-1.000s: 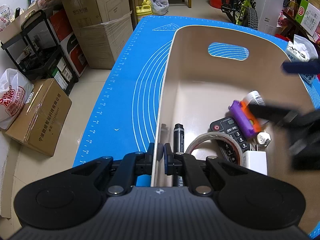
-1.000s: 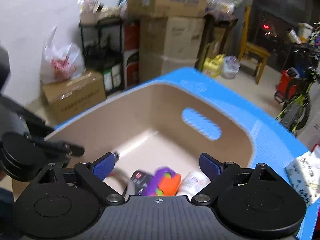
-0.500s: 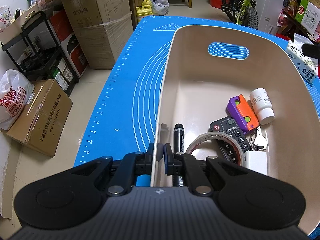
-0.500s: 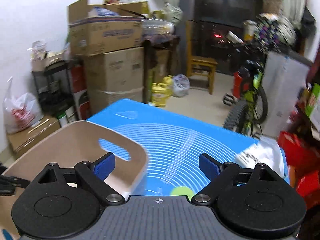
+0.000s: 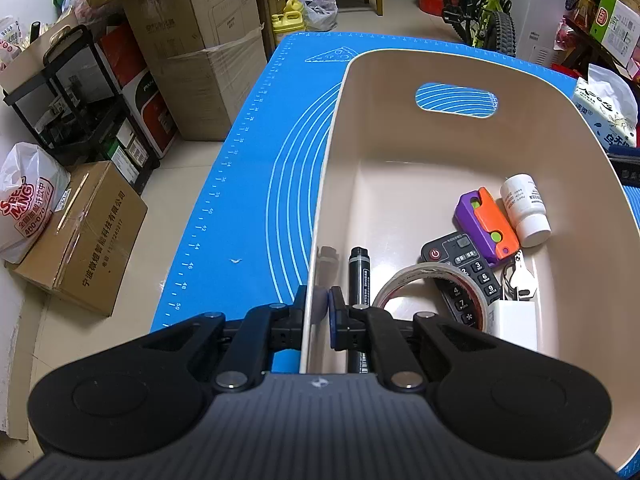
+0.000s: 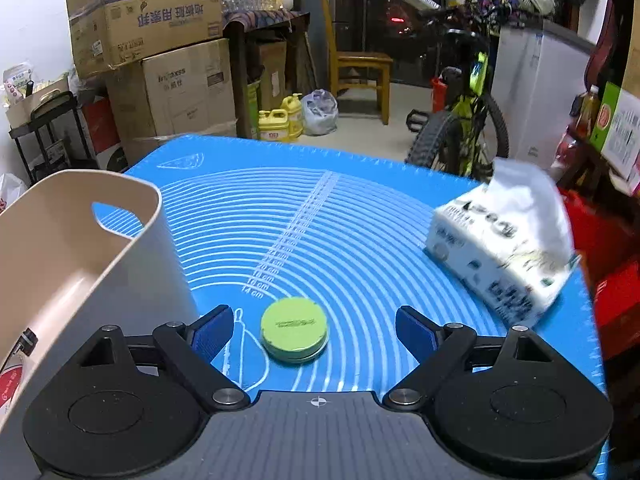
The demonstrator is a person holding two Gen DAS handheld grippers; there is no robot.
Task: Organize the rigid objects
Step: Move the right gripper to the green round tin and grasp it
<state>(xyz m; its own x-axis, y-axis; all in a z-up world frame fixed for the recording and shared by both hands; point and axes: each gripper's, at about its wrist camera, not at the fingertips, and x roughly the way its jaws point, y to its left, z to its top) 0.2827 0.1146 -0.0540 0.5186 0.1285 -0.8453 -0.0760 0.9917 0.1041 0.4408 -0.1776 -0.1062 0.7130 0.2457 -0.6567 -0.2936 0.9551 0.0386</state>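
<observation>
The right gripper (image 6: 316, 326) stood with its jaws wide apart and nothing gripped, pointing down at the blue mat (image 6: 360, 240). A round green tin (image 6: 294, 328) lay flat on the mat in the gap between the two blue pads (image 6: 416, 332), nearer the left-hand pad than the right and touching neither. To the left of that gripper in its own view stood the beige bin (image 6: 80, 248), its outer wall just beside the left-hand finger, and well off to the right a soft pack of tissues (image 6: 504, 248) sat near the mat's edge, blurred. The left gripper (image 5: 322, 308) was clamped on the bin's near left wall (image 5: 316, 264), one finger outside it and one inside, with the jaws almost together. Inside the bin, on its floor, lay a black marker (image 5: 359, 276) just beside the inner finger, a roll of clear tape (image 5: 430, 284), a black remote control (image 5: 460, 268) partly under the tape, a purple and orange toy (image 5: 486, 222), a white bottle (image 5: 524, 210) on its side, a set of keys (image 5: 518, 278) and a white charger (image 5: 514, 322). The green tin was outside the bin, on the mat to the right of it.
</observation>
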